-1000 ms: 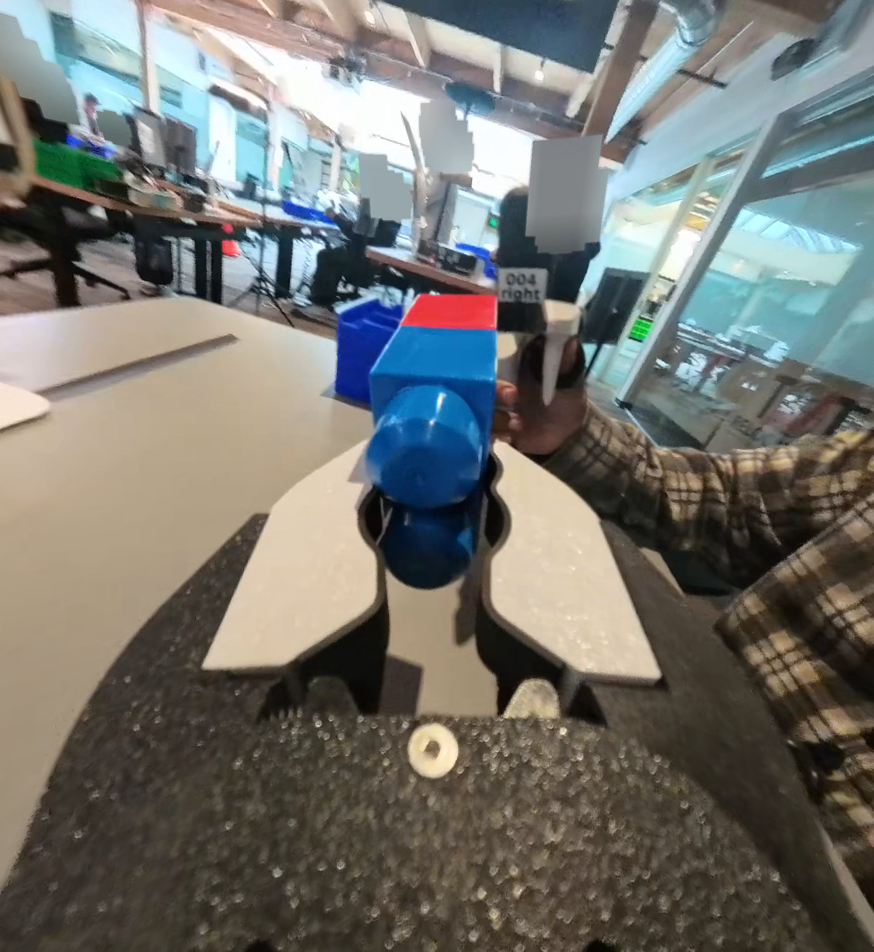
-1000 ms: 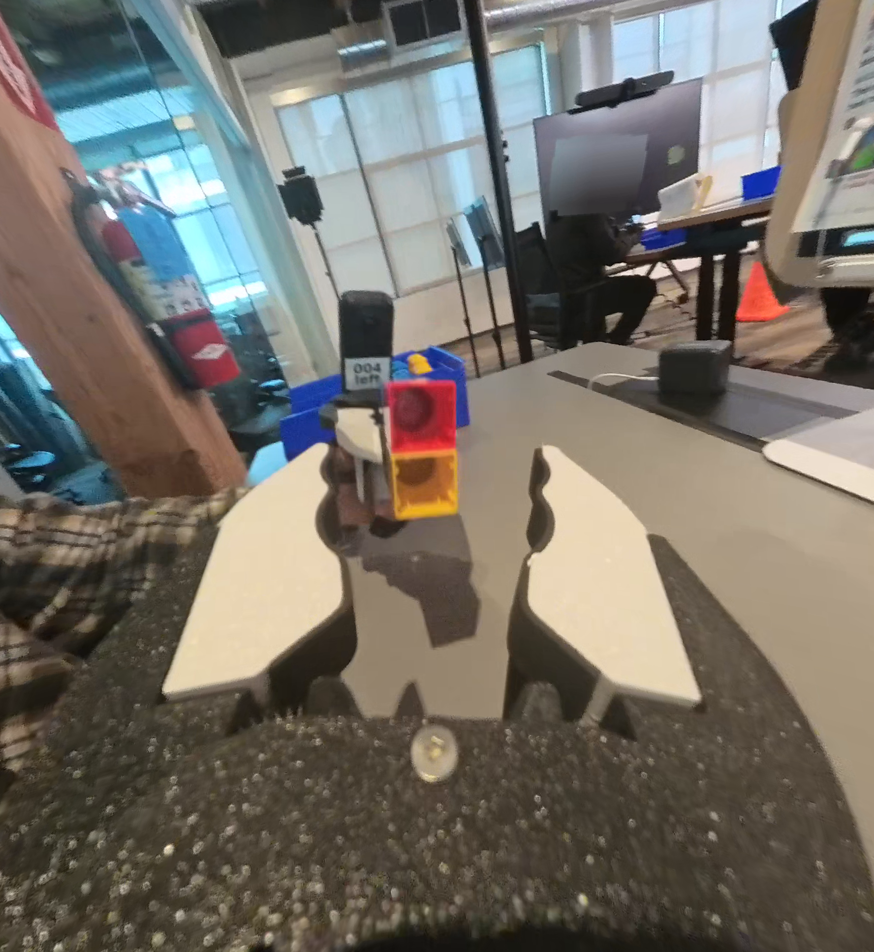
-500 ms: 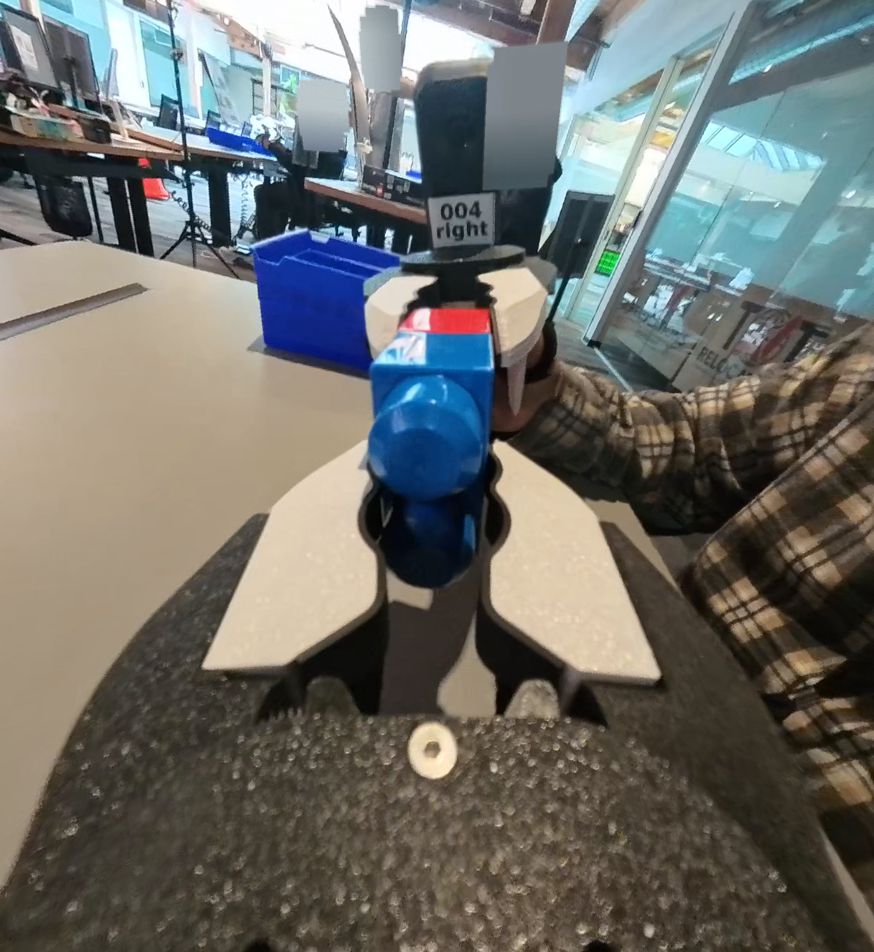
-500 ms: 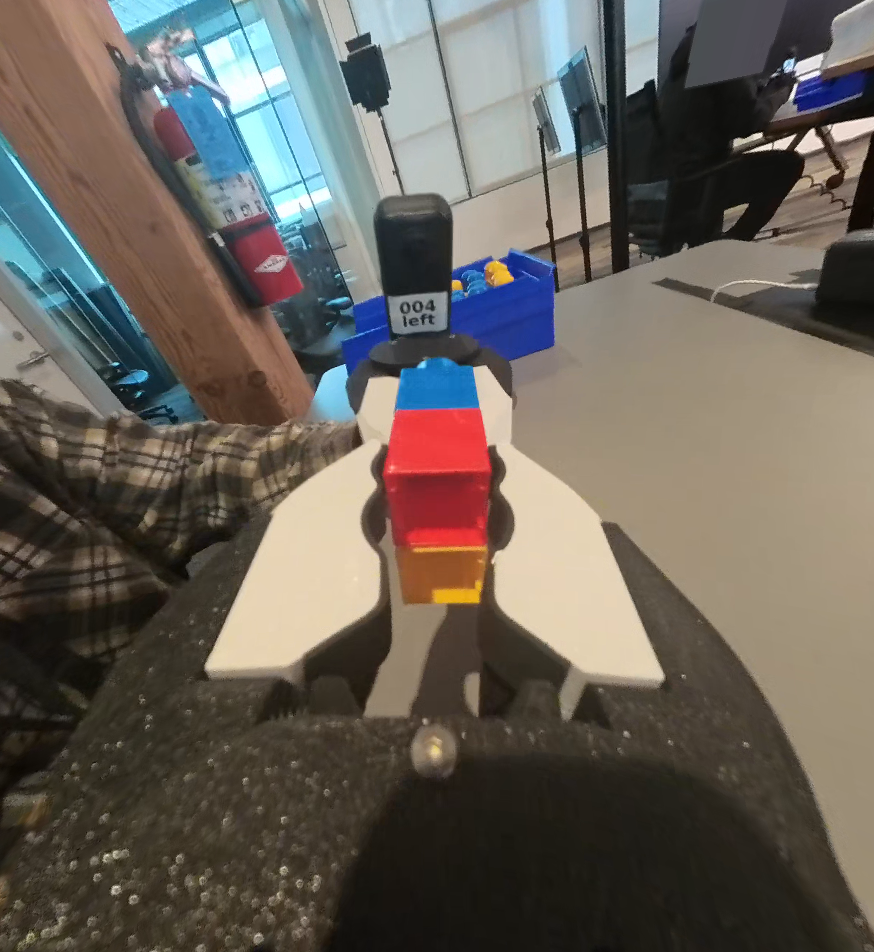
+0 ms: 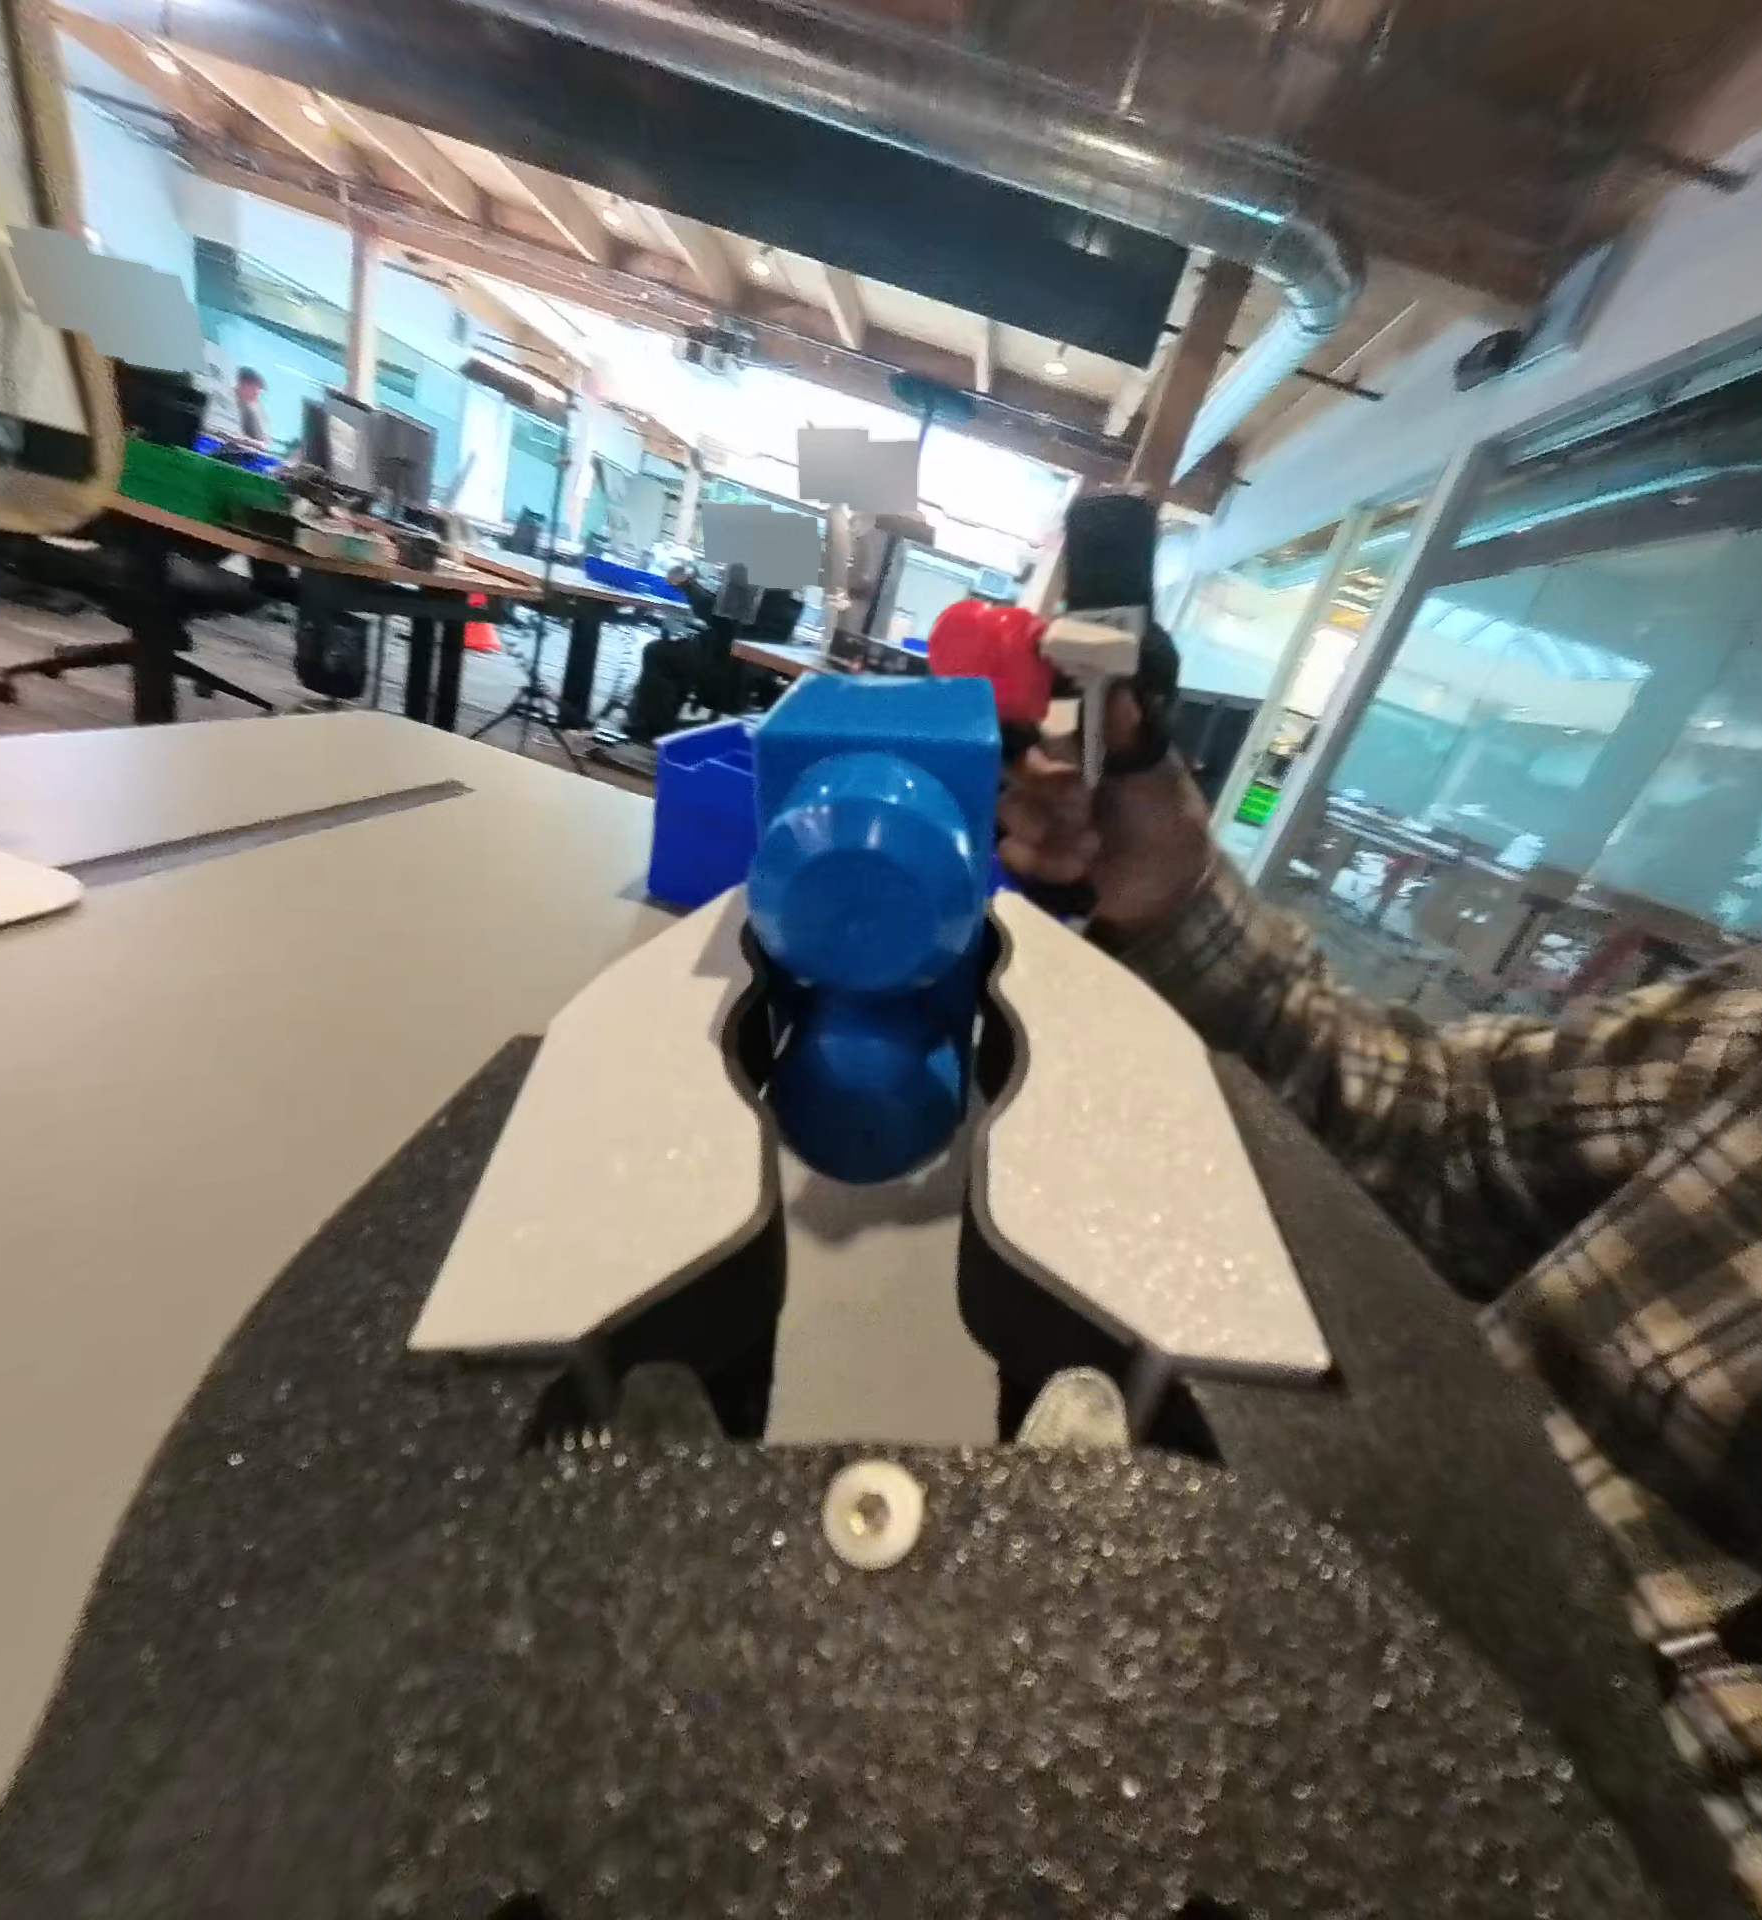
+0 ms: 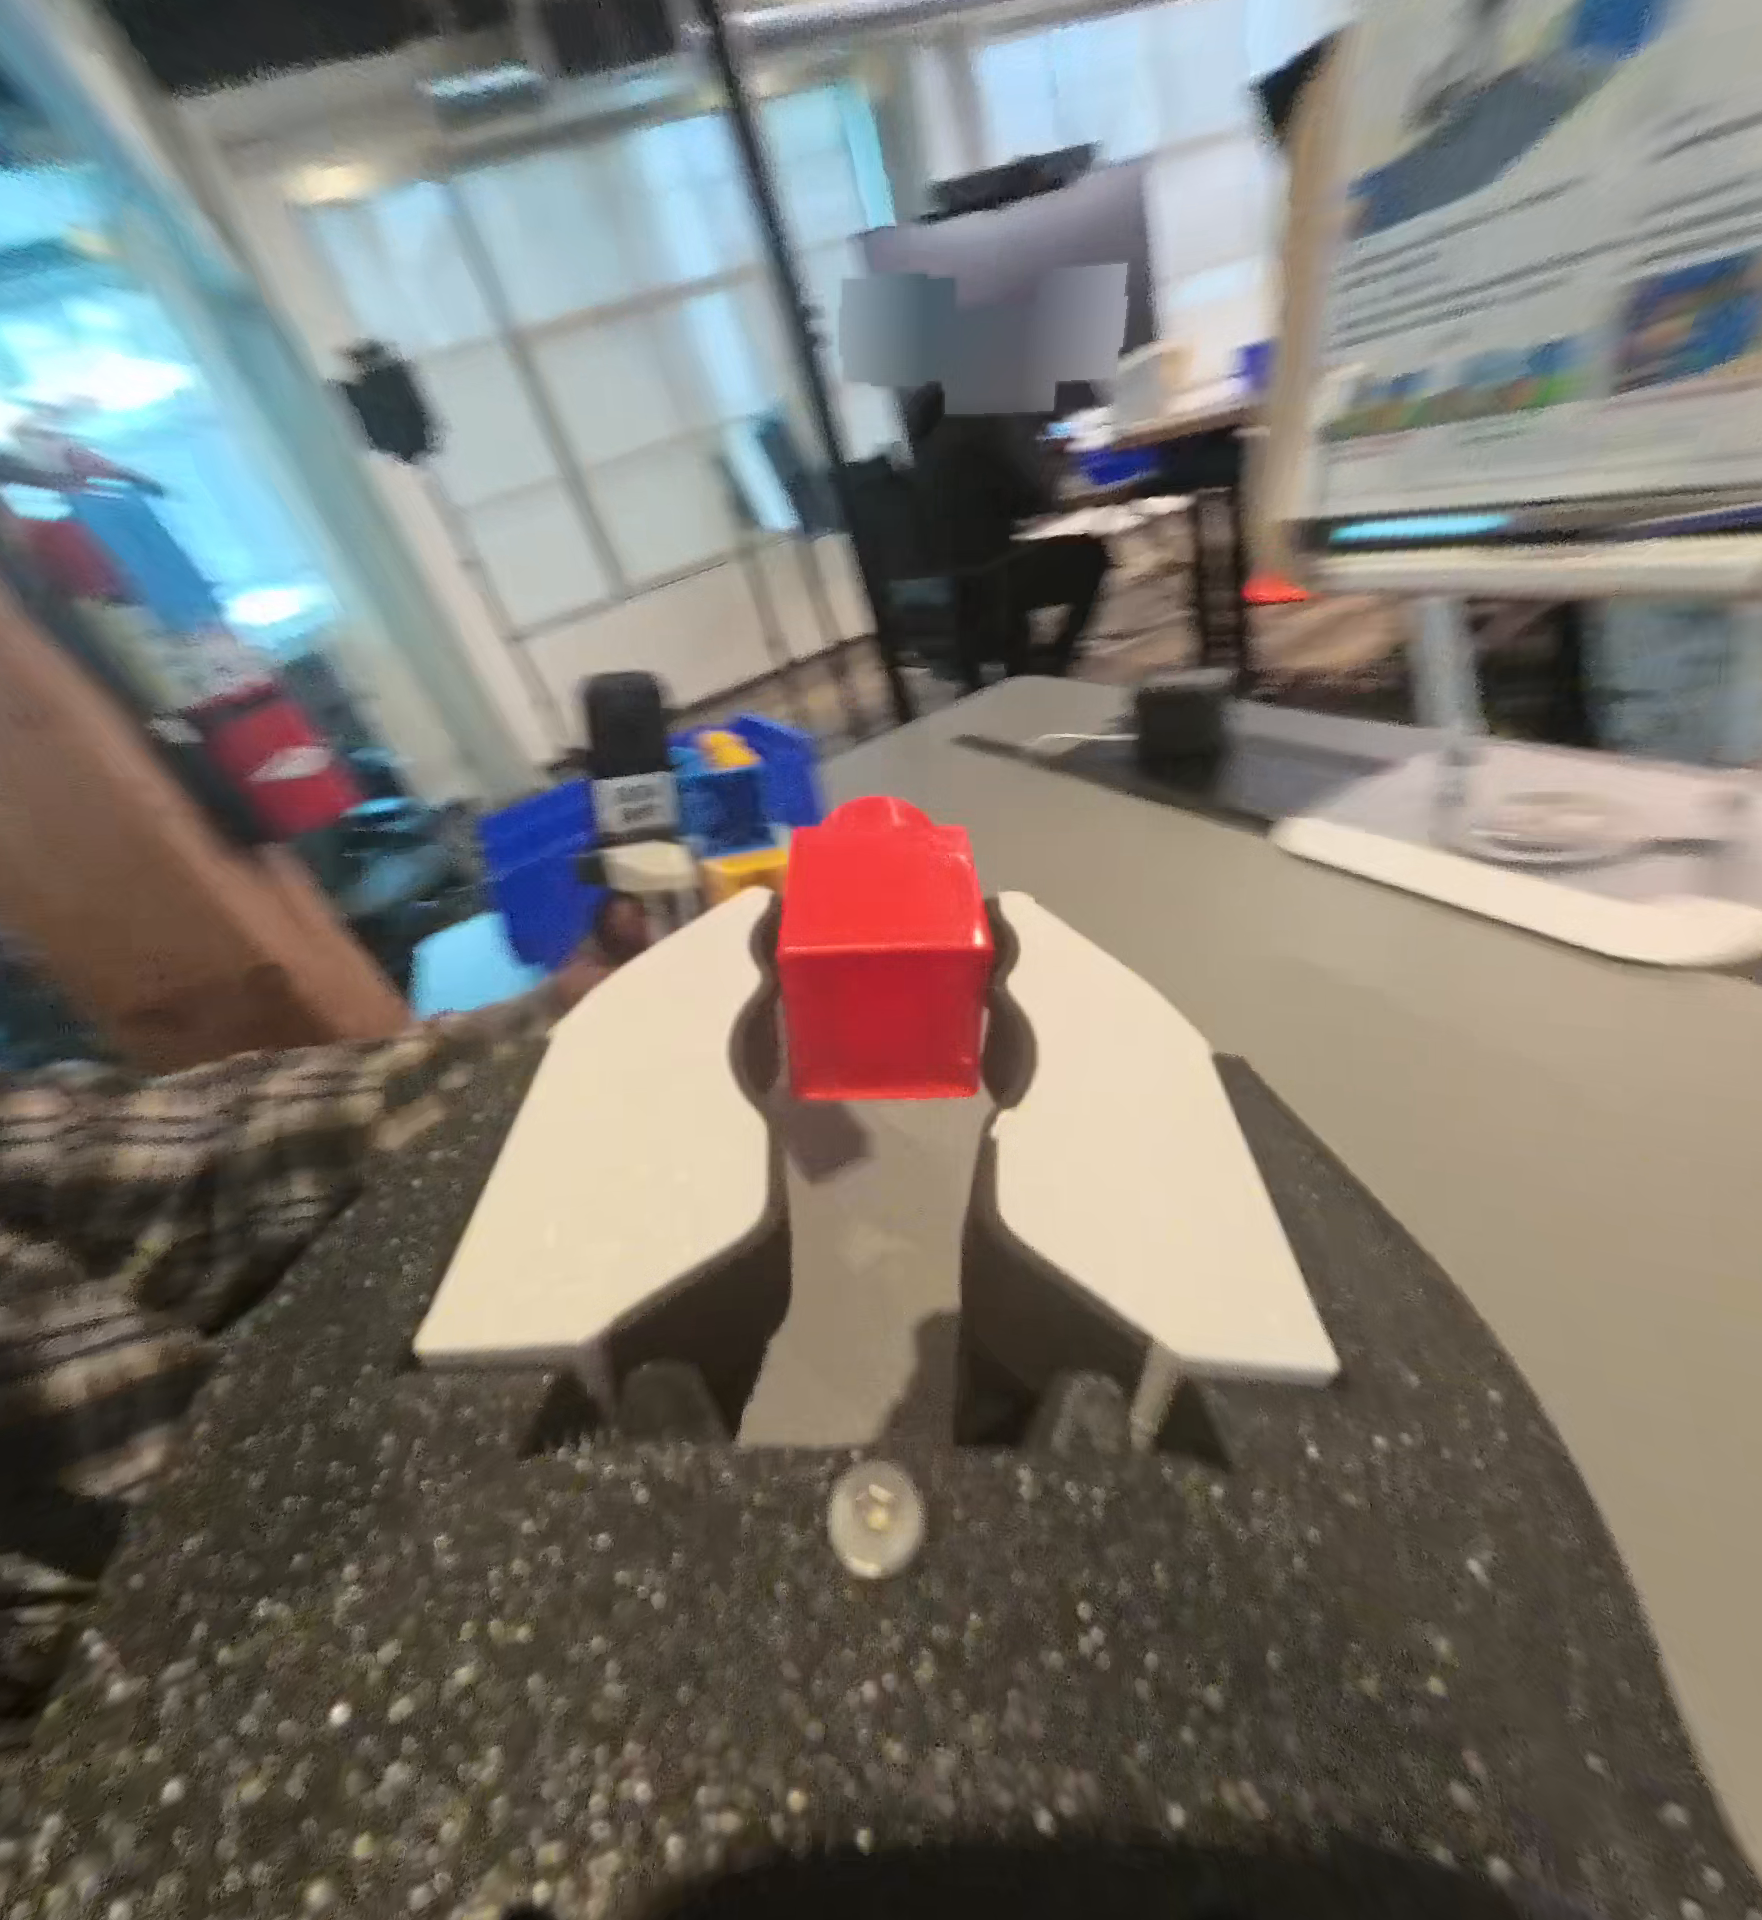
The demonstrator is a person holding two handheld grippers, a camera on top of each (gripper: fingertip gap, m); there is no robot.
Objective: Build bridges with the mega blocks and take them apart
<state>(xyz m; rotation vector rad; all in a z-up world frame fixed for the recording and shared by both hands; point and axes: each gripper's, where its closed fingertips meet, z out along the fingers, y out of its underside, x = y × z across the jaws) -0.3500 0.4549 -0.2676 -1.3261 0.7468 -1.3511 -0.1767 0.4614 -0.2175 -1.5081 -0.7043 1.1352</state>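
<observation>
Spanning grey table (image 5: 233, 1039), open office

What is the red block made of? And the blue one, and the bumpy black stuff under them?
The red block looks like smooth, shiny hard plastic: light glints along its edges. The blue block looks the same, with glossy round studs. The black padding on each gripper looks like rough, matte foam or grip sheet, speckled with tiny grains; which one is unclear.

I see a blue block (image 5: 872, 821) with two round studs facing my left camera, clamped in the left tongs (image 5: 869, 940) above the surface. A red single-stud block (image 6: 883, 961), stud pointing away, sits pinched in the right tongs (image 6: 882, 935), apart from the blue one.
</observation>
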